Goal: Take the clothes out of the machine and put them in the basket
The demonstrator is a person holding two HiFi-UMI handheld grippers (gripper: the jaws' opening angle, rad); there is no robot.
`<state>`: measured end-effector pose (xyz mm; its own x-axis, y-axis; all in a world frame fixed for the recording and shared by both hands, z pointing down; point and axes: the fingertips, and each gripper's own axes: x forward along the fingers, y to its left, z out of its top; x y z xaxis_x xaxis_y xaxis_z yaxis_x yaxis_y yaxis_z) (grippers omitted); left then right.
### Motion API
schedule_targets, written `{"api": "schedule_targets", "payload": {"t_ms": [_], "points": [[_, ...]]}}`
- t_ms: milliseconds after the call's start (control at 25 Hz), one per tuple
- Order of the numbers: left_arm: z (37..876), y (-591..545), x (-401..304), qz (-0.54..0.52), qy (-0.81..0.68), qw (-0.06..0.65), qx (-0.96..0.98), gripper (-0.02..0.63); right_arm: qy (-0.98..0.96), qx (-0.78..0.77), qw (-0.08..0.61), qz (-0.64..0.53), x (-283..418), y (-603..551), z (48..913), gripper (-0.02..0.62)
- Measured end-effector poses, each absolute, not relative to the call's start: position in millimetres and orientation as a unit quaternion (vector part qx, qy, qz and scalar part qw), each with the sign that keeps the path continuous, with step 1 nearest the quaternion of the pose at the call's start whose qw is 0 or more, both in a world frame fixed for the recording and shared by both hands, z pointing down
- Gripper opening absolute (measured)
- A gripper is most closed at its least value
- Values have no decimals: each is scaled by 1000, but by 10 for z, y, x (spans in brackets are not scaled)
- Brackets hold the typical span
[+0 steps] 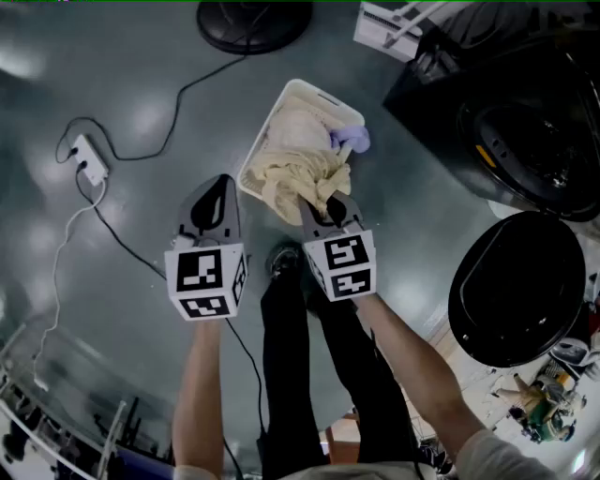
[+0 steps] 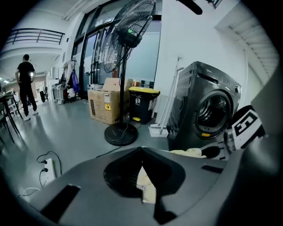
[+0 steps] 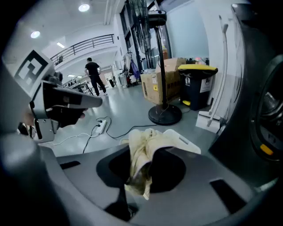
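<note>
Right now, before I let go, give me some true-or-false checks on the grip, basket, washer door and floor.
1. The right gripper is shut on a cream cloth. True.
2. The basket is empty. False: cream clothes and a purple item lie in it.
3. The washer door is closed. False: it stands open.
4. A fan base stands on the floor beyond the basket. True.
</note>
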<state>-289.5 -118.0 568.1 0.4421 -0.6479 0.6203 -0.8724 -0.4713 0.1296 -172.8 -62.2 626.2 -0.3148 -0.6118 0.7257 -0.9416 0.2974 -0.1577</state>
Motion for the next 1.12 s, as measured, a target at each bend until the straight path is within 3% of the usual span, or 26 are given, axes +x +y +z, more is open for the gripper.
{"api": "schedule_targets", "payload": {"t_ms": [1120], "points": [[6944,-1415,-2831,293,-437,211,824,18,-673,470,372,434,-1531,-1013,9055,94]]}}
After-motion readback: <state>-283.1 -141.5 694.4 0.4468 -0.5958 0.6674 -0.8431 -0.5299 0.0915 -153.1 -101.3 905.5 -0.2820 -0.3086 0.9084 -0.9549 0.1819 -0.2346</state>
